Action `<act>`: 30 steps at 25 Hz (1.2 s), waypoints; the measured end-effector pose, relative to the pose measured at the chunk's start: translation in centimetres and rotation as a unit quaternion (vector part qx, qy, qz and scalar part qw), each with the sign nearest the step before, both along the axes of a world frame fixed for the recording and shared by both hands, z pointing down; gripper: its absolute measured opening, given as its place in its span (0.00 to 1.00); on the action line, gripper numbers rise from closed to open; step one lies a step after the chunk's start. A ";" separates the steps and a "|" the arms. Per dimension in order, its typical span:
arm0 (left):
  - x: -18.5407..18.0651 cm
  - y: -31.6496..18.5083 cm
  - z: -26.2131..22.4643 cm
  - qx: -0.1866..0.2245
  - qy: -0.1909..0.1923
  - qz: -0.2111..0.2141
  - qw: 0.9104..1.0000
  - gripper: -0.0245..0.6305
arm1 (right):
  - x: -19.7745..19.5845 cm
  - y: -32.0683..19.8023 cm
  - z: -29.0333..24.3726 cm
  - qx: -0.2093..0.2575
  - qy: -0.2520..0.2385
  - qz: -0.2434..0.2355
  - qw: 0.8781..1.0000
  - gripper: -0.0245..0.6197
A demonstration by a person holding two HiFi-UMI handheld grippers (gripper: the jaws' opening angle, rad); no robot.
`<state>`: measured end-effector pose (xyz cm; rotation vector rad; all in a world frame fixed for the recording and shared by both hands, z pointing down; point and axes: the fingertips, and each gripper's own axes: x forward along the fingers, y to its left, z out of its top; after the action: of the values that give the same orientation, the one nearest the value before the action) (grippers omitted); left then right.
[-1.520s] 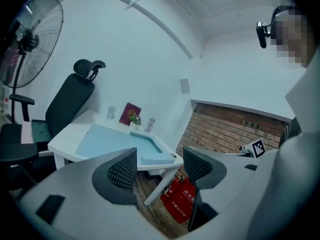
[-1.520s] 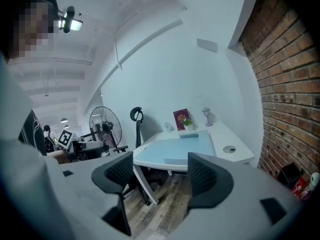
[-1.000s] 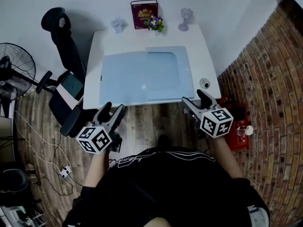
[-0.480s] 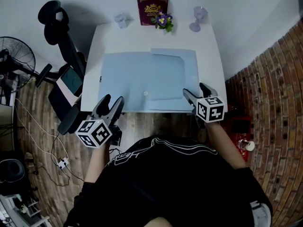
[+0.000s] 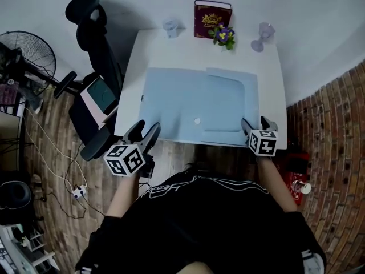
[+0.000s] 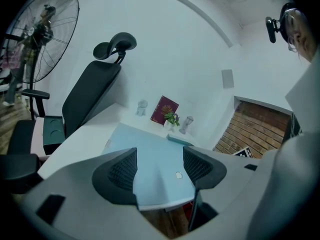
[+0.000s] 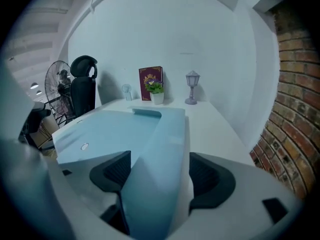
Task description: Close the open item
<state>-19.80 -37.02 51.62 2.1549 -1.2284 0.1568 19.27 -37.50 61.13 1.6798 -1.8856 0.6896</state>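
— Folder first: where does it lie?

— The pale blue folder [image 5: 194,99] lies flat in the middle of the white table [image 5: 270,87], with its snap button [image 5: 197,120] near the front edge. Its flap [image 7: 161,144] is on the right side and is not yet folded shut.

— And the right gripper?

— The right gripper [image 5: 255,123] is at the folder's near right corner, over the table's front edge. The forearm [image 5: 275,178] reaches straight out from the body and the jaws point away along the table. In the right gripper view the jaws are spread wide and opening. The near edge of the flap rises between them, and the right-hand pad stands clear of it.

— Is anything clamped?

— No, the flap merely runs through the gap.

— What about the left side?

— The left gripper [image 5: 145,131] hangs just short of the table's near left corner, above the wooden floor [image 5: 171,153]. It is angled up and inward toward the folder. Its jaws are parted with nothing between them; the folder and button show beyond the gap.
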 end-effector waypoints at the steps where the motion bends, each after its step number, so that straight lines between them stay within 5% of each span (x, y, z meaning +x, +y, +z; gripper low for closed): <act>1: -0.4 0.0 0.3 -0.006 -0.001 0.002 1.000 0.48 | 0.0 0.0 0.1 -0.002 0.001 0.004 1.000 0.59; 11: -5.1 0.4 2.9 -0.023 -0.008 -0.015 1.000 0.48 | -0.4 0.2 0.4 -0.006 0.019 -0.002 1.000 0.53; 22: -9.3 2.8 9.6 -0.091 -0.034 -0.031 0.995 0.48 | -1.7 2.3 0.4 -0.003 0.021 -0.023 1.000 0.53; 30: -9.1 4.0 13.7 -0.143 -0.026 -0.032 0.989 0.48 | -2.4 3.1 0.3 -0.001 0.012 -0.029 1.000 0.53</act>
<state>-28.93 -33.05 65.33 1.8719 -1.2226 0.3431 16.85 -34.45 61.44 1.6191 -1.9078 0.6459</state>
